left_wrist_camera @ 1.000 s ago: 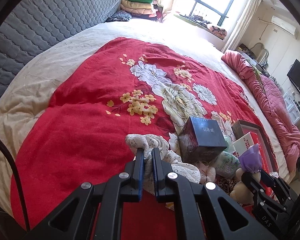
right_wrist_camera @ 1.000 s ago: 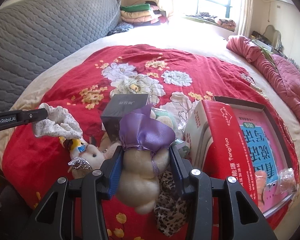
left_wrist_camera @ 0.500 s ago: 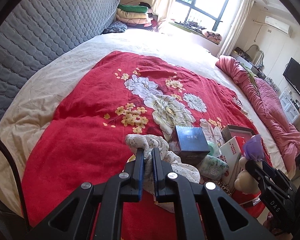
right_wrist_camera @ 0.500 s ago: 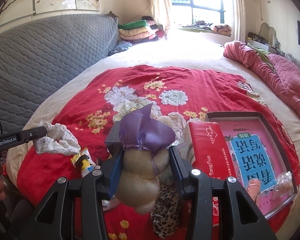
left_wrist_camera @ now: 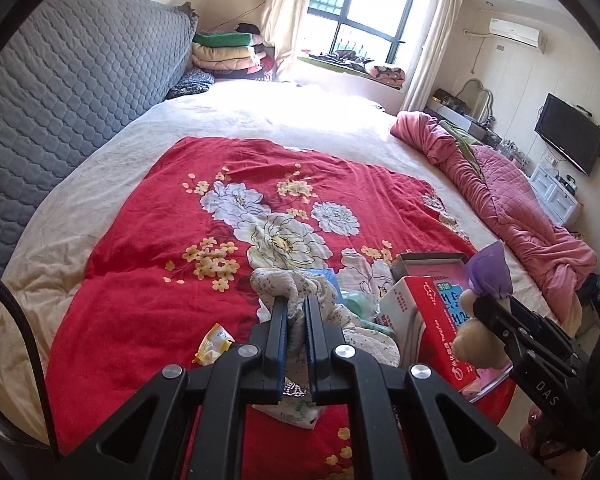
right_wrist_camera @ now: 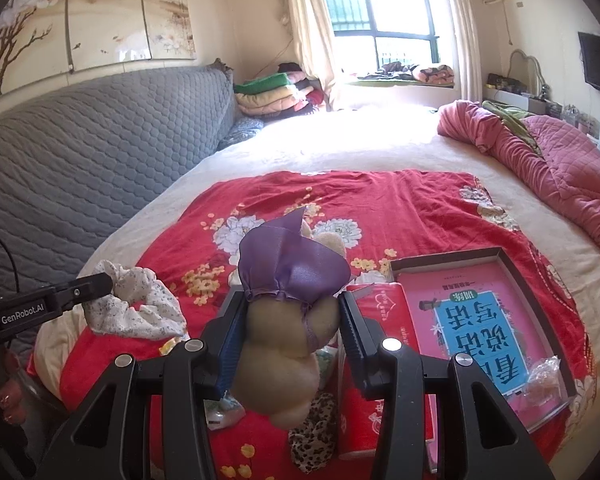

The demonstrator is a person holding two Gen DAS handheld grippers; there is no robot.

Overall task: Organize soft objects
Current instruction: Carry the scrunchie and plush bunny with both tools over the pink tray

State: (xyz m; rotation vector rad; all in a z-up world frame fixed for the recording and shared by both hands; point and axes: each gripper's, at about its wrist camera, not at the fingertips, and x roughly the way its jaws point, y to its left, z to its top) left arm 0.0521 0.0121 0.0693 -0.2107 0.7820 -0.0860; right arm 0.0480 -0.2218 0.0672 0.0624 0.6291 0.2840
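Carrying both softies clear of the pile | left gripper [left_wrist_camera: 295,322] pinched on cloth [left_wrist_camera: 300,288] | right gripper [right_wrist_camera: 290,332] squeezing plush [right_wrist_camera: 288,344] | park them on bare blanket [left_wrist_camera: 140,248], 10 o'clock, away from boxes [right_wrist_camera: 480,312]

Bright window [right_wrist_camera: 380,20] glare; fisheye edges bend, darken.

On the bed: 1 red floral blanket [left_wrist_camera: 148,240], 1 pink quilt [right_wrist_camera: 560,160], 1 floral cloth [left_wrist_camera: 300,284], 1 plush toy in purple fabric [right_wrist_camera: 288,320], 1 red tissue pack [right_wrist_camera: 360,408], 1 open box holding a pink book [right_wrist_camera: 500,256], 1 yellow wrapper [left_wrist_camera: 214,342], 1 leopard-print piece [right_wrist_camera: 314,432]. 2 grippers [left_wrist_camera: 296,308] [right_wrist_camera: 292,312].
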